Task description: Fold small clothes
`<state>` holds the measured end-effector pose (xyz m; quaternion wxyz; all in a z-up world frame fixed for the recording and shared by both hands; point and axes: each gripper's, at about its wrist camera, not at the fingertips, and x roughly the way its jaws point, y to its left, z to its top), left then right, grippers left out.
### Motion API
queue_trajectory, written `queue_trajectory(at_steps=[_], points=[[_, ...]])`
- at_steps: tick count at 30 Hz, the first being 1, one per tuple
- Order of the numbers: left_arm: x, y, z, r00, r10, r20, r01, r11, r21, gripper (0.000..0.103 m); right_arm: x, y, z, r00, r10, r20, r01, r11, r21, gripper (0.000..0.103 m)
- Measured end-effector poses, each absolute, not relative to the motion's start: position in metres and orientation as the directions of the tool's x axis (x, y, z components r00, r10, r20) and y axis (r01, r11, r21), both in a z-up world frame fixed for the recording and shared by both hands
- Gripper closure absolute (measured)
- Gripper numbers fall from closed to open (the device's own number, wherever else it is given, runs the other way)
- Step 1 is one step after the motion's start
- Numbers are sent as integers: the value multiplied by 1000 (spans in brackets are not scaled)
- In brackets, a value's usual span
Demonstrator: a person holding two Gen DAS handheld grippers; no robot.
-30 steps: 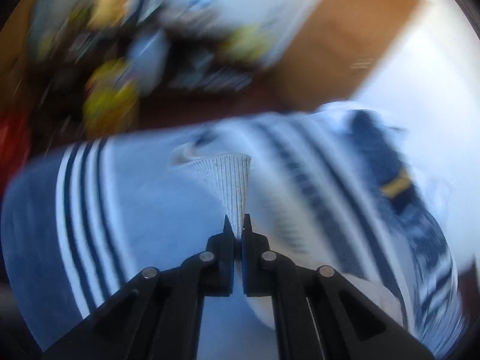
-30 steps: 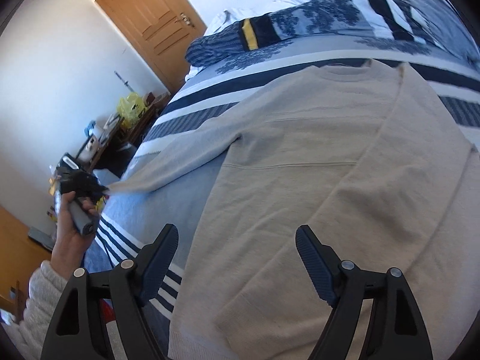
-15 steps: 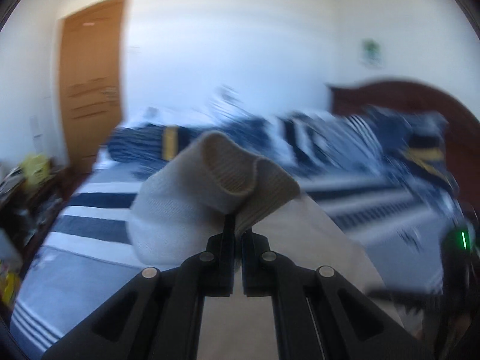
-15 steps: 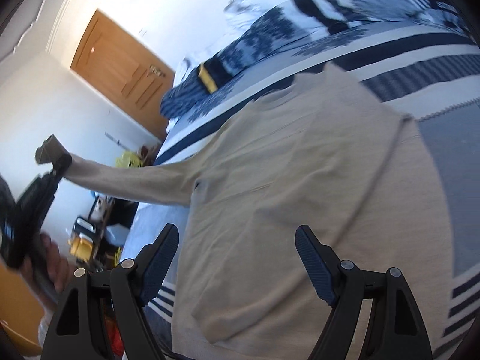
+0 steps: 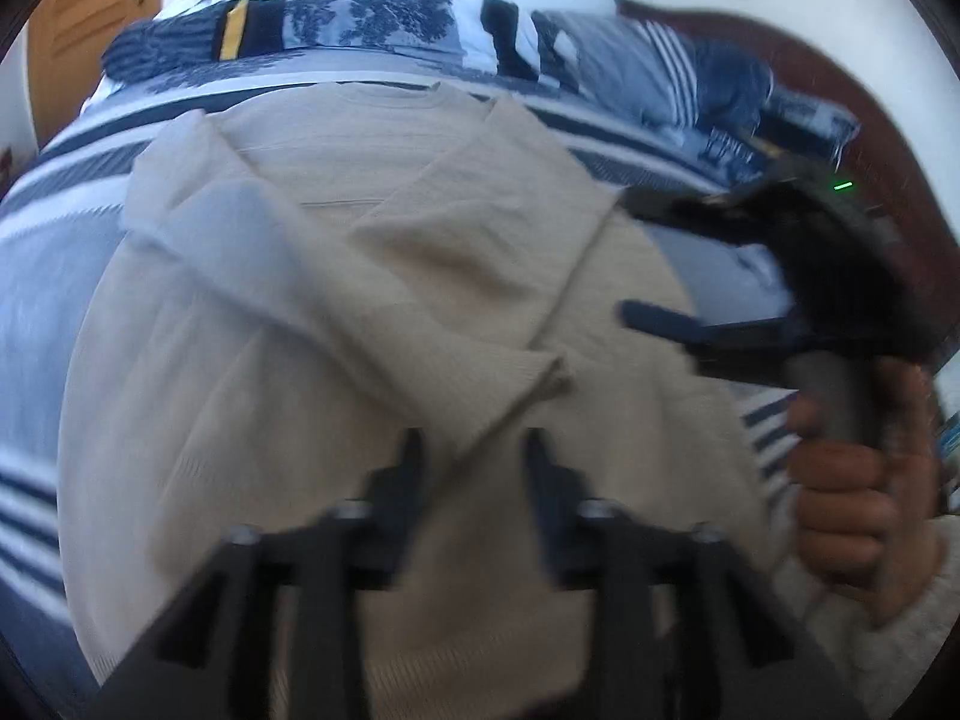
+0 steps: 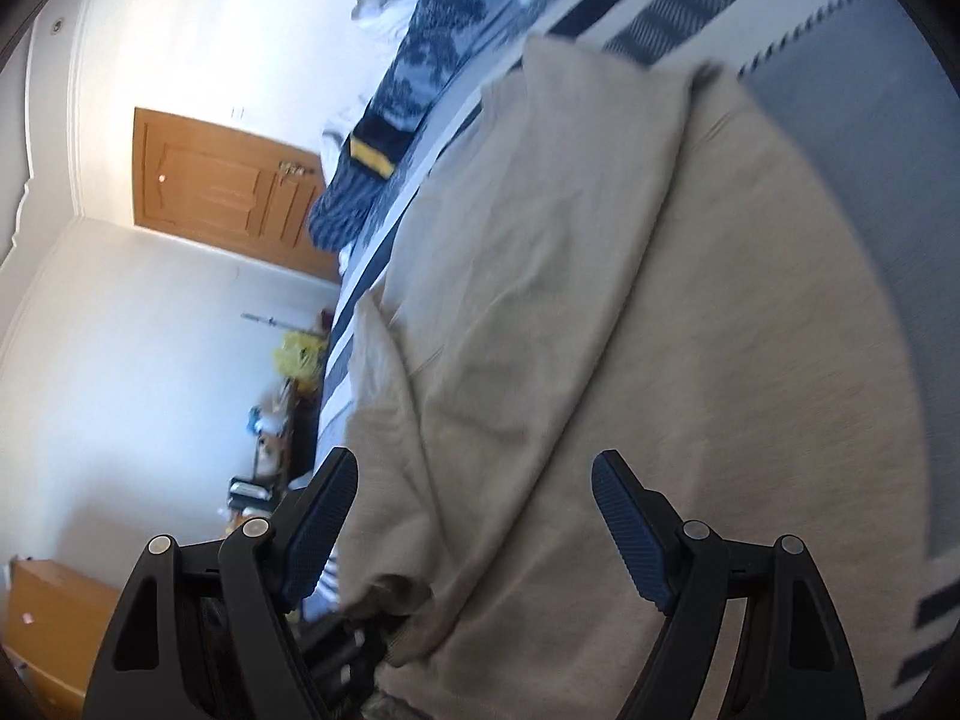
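A beige knit sweater (image 5: 312, 360) lies spread on the striped bed. Both sleeves are folded across its front, and the left sleeve's cuff (image 5: 534, 378) lies just beyond my left gripper (image 5: 474, 450). That gripper is open and holds nothing. My right gripper (image 6: 474, 498) is open and empty above the sweater (image 6: 660, 360). It also shows at the right of the left wrist view (image 5: 672, 264), held in a hand.
The blue, white and navy striped bedspread (image 5: 36, 312) surrounds the sweater. Pillows and bunched bedding (image 5: 420, 18) lie at the head of the bed by a dark wooden headboard (image 5: 840, 114). A wooden door (image 6: 228, 192) and cluttered furniture (image 6: 270, 450) stand beside the bed.
My left gripper carried the left sleeve over the sweater's front, opened and let it go. The sleeve now lies folded across the body. The right gripper tilted and stayed open.
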<state>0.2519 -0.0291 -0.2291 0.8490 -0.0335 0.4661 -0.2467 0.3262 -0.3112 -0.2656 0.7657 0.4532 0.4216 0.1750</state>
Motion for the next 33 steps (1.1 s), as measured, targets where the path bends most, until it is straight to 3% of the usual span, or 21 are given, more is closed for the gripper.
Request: queue_trajectory(at_steps=[4, 11, 19, 20, 22, 23, 25, 29, 33], points=[[240, -6, -221, 442, -511, -737, 356, 854, -379, 57, 331, -287, -275, 521, 714, -468, 81, 505, 860, 18], [259, 27, -224, 472, -492, -732, 212, 869, -447, 57, 334, -241, -279, 442, 700, -560, 38, 609, 792, 18], [266, 69, -232, 506, -467, -726, 89, 865, -494, 56, 340, -173, -224, 484, 512, -710, -212, 855, 472, 12], [267, 77, -231, 516, -465, -720, 77, 862, -502, 56, 347, -159, -225, 471, 486, -736, -243, 874, 421, 19], [268, 86, -230, 531, -457, -713, 63, 861, -505, 56, 353, -139, -233, 439, 431, -788, -286, 899, 333, 61], [269, 91, -229, 538, -459, -707, 57, 857, -512, 56, 359, -128, -240, 404, 391, -827, -299, 911, 284, 94], [270, 98, -230, 549, -466, -694, 44, 845, -533, 56, 357, -139, -241, 399, 393, -828, -281, 912, 298, 98], [273, 100, -234, 541, -487, -685, 44, 830, -555, 56, 344, -197, -204, 498, 529, -687, -173, 837, 519, 98], [277, 90, -237, 517, -512, -685, 76, 825, -559, 56, 343, -255, -222, 544, 428, -722, 31, 849, 527, 94]])
